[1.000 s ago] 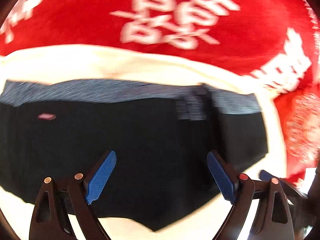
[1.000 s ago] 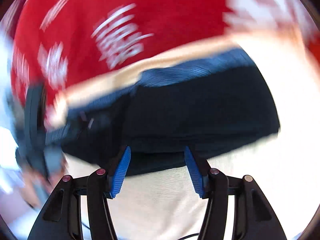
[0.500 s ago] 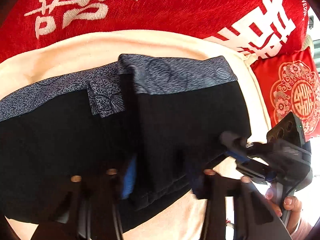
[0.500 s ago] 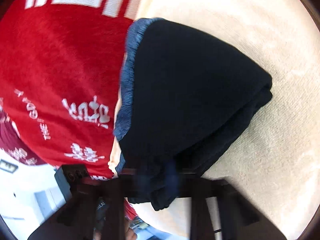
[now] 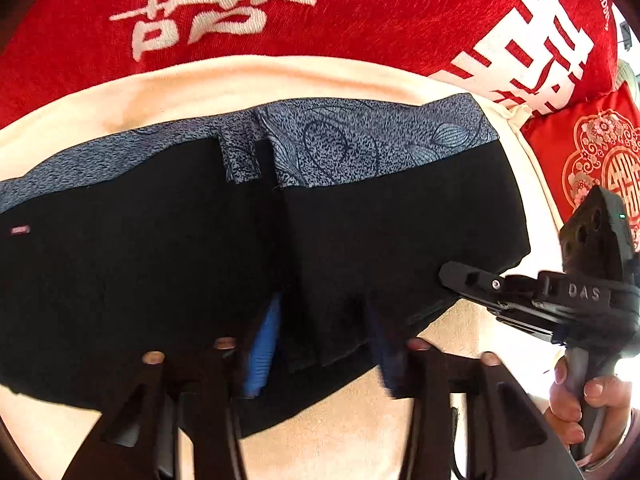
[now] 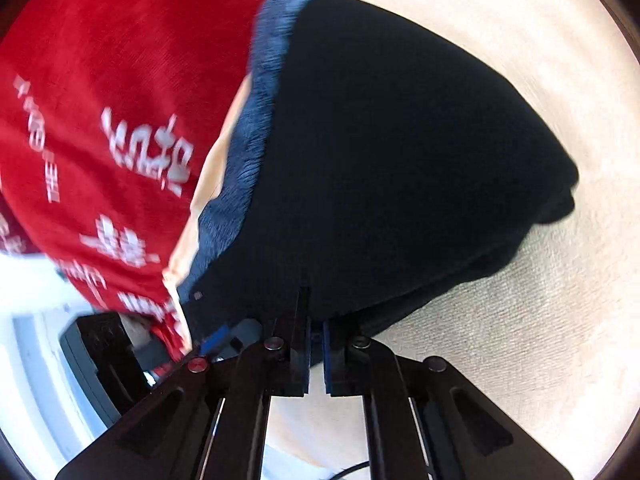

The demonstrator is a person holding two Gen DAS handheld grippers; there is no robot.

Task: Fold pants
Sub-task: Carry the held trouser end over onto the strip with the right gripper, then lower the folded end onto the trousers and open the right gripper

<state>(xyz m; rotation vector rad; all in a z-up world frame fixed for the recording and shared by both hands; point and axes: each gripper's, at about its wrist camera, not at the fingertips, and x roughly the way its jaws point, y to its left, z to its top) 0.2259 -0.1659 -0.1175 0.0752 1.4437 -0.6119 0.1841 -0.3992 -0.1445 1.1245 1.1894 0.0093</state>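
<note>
Black pants (image 5: 400, 232) now pinched in right tongs (image 6: 316, 344) (previously open).

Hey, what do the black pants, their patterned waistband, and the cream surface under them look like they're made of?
Black pants: soft matte knit, likely cotton jersey; it drapes and creases without shine.
Patterned waistband: smoother grey-blue printed fabric, slightly sheeny, possibly elastic.
Cream surface: looped or napped textile like terry towelling; its grainy texture shows in the right wrist view.
</note>
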